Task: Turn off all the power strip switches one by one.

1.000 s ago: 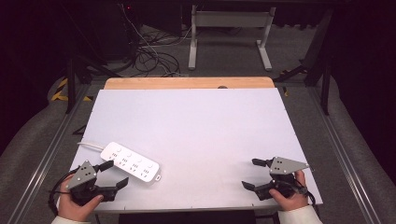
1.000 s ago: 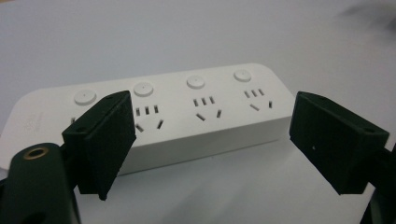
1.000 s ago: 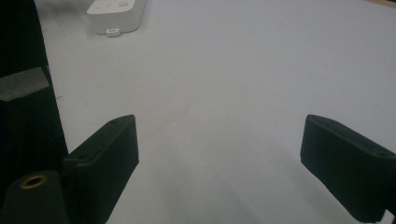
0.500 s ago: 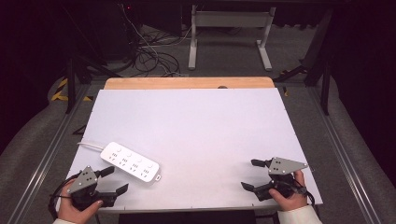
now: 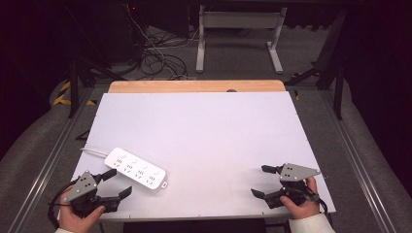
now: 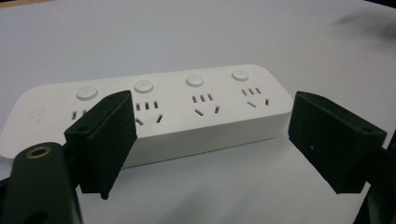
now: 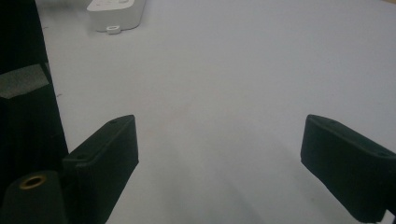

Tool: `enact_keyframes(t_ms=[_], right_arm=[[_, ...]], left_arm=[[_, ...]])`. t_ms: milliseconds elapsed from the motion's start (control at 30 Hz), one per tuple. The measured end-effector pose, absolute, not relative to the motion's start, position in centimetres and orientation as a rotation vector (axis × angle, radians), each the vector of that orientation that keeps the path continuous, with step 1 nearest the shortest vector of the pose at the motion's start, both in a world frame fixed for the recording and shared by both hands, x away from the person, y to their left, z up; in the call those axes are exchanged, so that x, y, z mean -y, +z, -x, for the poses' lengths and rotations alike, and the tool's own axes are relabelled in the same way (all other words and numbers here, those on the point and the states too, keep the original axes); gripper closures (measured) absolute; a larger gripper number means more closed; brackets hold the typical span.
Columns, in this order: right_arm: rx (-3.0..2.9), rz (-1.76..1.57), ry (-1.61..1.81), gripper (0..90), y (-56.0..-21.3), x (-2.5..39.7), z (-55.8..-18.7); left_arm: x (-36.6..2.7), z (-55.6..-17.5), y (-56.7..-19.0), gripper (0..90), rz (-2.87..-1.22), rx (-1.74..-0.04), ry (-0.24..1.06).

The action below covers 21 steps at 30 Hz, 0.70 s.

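A white power strip [image 5: 137, 170] with several sockets and round buttons lies flat at the near left of the white table [image 5: 204, 131]. Its white cord [image 5: 94, 151] runs off toward the left edge. My left gripper [image 5: 116, 184] is open at the near left corner, just short of the strip and aimed at it. In the left gripper view the power strip [image 6: 187, 107] lies across, just beyond the open left gripper [image 6: 212, 140], untouched. My right gripper [image 5: 260, 180] stands open at the near right with nothing between its fingers. The right gripper view has the strip's end [image 7: 116, 11] far off past the right gripper [image 7: 215, 154].
A wooden strip [image 5: 194, 86] borders the table's far edge. Beyond it are tangled floor cables [image 5: 155, 53] and a white desk frame [image 5: 238, 29]. Metal rails [image 5: 58, 150] run along both sides of the table.
My left gripper has drawn back a little toward the near left corner, away from the power strip. The right gripper has hardly moved.
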State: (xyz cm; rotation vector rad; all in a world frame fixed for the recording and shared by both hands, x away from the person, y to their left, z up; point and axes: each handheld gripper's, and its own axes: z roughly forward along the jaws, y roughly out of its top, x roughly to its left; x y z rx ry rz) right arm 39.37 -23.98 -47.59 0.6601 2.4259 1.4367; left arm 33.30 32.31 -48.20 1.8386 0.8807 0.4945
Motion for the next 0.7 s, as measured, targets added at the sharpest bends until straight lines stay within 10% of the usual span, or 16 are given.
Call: enact_keyframes(t_ms=[700], right_arm=[[-2.423,-0.661,1.438,11.7,-47.59,23.96,-39.39]], left_arm=[[-32.44,-33.18,-48.04,15.4,-1.832,-0.877,0.515]])
